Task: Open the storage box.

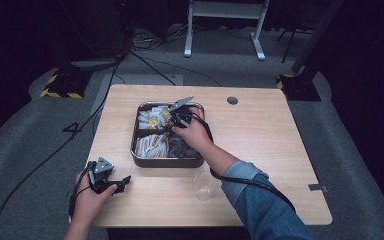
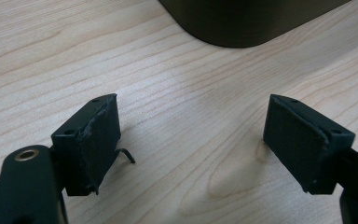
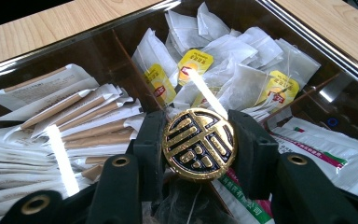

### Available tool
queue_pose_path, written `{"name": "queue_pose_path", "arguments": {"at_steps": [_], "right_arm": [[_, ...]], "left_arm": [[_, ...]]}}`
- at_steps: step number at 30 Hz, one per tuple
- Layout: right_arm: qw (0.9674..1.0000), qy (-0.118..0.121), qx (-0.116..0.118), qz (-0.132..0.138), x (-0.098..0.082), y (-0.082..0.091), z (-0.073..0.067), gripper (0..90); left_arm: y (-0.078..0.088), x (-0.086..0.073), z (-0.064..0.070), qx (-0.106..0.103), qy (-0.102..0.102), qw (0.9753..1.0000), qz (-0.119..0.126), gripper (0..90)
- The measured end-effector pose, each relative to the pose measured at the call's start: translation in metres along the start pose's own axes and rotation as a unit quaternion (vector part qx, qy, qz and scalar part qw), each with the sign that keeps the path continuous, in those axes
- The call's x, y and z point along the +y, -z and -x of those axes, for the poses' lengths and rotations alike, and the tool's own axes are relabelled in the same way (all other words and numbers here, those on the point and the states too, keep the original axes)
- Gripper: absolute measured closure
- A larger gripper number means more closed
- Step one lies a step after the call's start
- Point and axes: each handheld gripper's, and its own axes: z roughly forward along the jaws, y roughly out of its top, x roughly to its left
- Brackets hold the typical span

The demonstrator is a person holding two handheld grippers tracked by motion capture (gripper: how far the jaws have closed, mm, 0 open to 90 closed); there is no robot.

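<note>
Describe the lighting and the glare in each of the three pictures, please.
High view: a dim room, with light on the pale wooden table alone. Left gripper view: soft, even light and sharp wood grain. Right gripper view: white glare streaks on the paper sachets and on the round black-and-gold medallion.

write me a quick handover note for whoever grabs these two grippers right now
Right gripper: over the divided tray, jaws shut on a round black-and-gold medallion held edge to edge, above the tea bags.
Left gripper: open, nothing between the jaws, low over the bare table in front of the tray.
Tray also holds paper sticks and white sachets. A clear glass stands on the table near the right forearm.
Done: medallion gripped.
Left: lift it clear and set it down, perhaps by the glass.
</note>
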Motion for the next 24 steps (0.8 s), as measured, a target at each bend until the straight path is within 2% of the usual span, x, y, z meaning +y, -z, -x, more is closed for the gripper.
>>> {"name": "queue_pose_path", "arguments": {"at_steps": [5, 14, 24], "right_arm": [[1.0, -0.006, 0.003, 0.0, 0.0, 0.0, 0.0, 59.2], [1.0, -0.002, 0.004, 0.004, 0.005, 0.006, 0.0, 59.2], [0.9991, -0.002, 0.004, 0.042, 0.025, 0.036, 0.002, 59.2]], "left_arm": [[-0.002, 0.001, 0.001, 0.003, -0.003, 1.0, -0.001, 17.9], [-0.004, 0.003, 0.002, 0.004, -0.012, 0.9999, -0.005, 14.9], [-0.005, 0.003, 0.003, 0.002, -0.01, 0.9999, -0.006, 14.2]]}}
